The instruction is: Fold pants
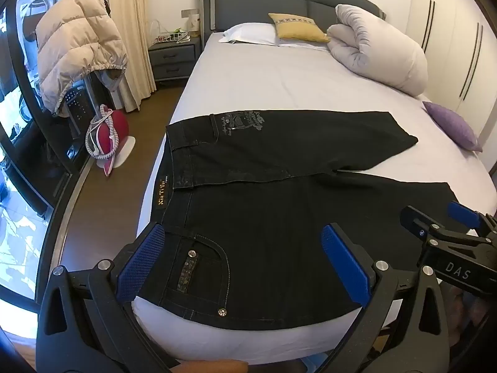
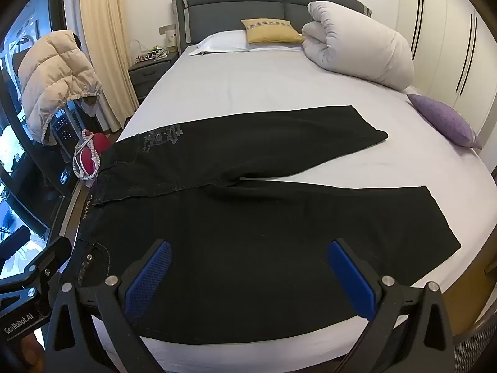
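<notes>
Both the left gripper (image 1: 245,267) and right gripper (image 2: 248,279) hung open above the pants (image 1: 279,217); pinching the near edge at waistband and leg together looked best

Bare sheet on the bed (image 2: 264,84) lies open across mid-frame between the pants (image 2: 248,233) below and the rolled duvet (image 2: 357,49), yellow cushion (image 2: 270,31) and white pillow (image 2: 223,42) at top, with a purple cushion (image 2: 444,121) blocking the right edge.
</notes>
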Demonstrator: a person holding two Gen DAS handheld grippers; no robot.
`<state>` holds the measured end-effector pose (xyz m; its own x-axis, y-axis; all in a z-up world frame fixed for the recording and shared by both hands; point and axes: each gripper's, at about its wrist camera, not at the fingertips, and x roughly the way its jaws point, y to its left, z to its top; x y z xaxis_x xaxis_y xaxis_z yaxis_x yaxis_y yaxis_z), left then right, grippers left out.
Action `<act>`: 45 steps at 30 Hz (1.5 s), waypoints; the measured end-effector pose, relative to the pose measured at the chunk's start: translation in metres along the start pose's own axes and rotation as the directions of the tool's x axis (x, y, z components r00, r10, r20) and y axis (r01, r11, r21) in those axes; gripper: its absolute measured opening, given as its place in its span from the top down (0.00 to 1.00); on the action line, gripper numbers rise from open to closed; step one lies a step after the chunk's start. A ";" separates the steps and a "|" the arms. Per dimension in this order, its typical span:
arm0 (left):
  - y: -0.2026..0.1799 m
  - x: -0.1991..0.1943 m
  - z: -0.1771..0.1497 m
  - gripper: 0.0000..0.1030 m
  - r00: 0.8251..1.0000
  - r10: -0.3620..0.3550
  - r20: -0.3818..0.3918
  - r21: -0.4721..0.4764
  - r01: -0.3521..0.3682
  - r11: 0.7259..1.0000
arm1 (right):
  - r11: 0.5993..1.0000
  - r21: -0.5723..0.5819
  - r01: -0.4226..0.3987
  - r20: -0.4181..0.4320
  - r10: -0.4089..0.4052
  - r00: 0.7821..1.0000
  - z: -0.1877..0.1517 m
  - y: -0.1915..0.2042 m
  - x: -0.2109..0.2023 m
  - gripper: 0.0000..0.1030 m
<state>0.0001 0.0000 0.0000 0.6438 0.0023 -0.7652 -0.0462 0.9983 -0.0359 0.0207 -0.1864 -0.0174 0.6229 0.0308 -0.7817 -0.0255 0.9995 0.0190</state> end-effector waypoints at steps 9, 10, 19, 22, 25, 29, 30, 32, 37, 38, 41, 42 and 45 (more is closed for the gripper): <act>0.002 -0.002 0.000 0.00 1.000 0.003 0.005 0.001 -0.003 1.000 | 1.000 -0.001 0.000 -0.002 0.000 1.000 0.000 0.000 0.000 0.00; 0.005 0.000 0.003 0.00 1.000 0.003 0.005 0.001 -0.003 1.000 | 1.000 -0.001 0.000 -0.002 0.000 1.000 0.001 0.000 0.000 0.00; 0.005 -0.001 -0.002 0.00 1.000 0.002 0.002 0.000 -0.002 1.000 | 1.000 -0.002 -0.001 -0.006 0.001 1.000 -0.002 0.000 0.002 0.00; 0.005 -0.001 -0.003 0.00 1.000 0.002 0.001 0.001 -0.002 1.000 | 1.000 -0.003 0.000 -0.007 0.000 1.000 -0.002 0.000 0.002 0.00; 0.005 -0.001 -0.002 0.00 1.000 0.002 0.000 0.001 -0.002 1.000 | 1.000 -0.003 0.000 -0.008 0.000 1.000 -0.002 0.000 0.002 0.00; 0.005 -0.001 -0.002 0.00 1.000 0.003 0.000 0.001 -0.003 1.000 | 1.000 -0.003 0.000 -0.009 0.000 1.000 -0.002 0.000 0.002 0.00; 0.005 -0.001 -0.002 0.00 1.000 0.003 0.000 0.001 -0.003 1.000 | 1.000 -0.003 0.000 -0.009 0.000 1.000 -0.002 0.000 0.002 0.00; 0.005 -0.001 -0.002 0.00 1.000 0.002 0.000 0.000 -0.002 1.000 | 1.000 -0.003 0.001 -0.009 -0.001 1.000 -0.003 0.000 0.002 0.00; 0.004 -0.001 -0.002 0.00 1.000 0.003 -0.001 0.000 -0.003 1.000 | 1.000 -0.003 0.000 -0.009 0.000 1.000 -0.003 0.000 0.002 0.00; 0.004 -0.001 -0.002 0.00 1.000 0.003 -0.001 0.000 -0.003 1.000 | 1.000 -0.003 0.000 -0.010 0.000 1.000 -0.004 0.000 0.002 0.00; 0.005 -0.001 -0.002 0.00 1.000 0.004 -0.001 0.000 -0.004 1.000 | 1.000 -0.003 0.000 -0.011 0.000 1.000 -0.003 0.000 0.002 0.00; 0.004 -0.001 -0.002 0.00 1.000 0.004 -0.001 0.000 -0.004 1.000 | 1.000 -0.003 0.000 -0.011 0.000 1.000 -0.005 0.002 0.006 0.00; 0.005 0.000 -0.002 0.00 1.000 0.004 -0.001 -0.001 -0.004 1.000 | 1.000 -0.003 0.000 -0.012 0.000 1.000 -0.006 0.001 0.005 0.00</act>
<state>-0.0017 0.0044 -0.0010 0.6428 0.0063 -0.7660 -0.0498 0.9982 -0.0335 0.0191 -0.1853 -0.0248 0.6136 0.0311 -0.7890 -0.0284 0.9994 0.0173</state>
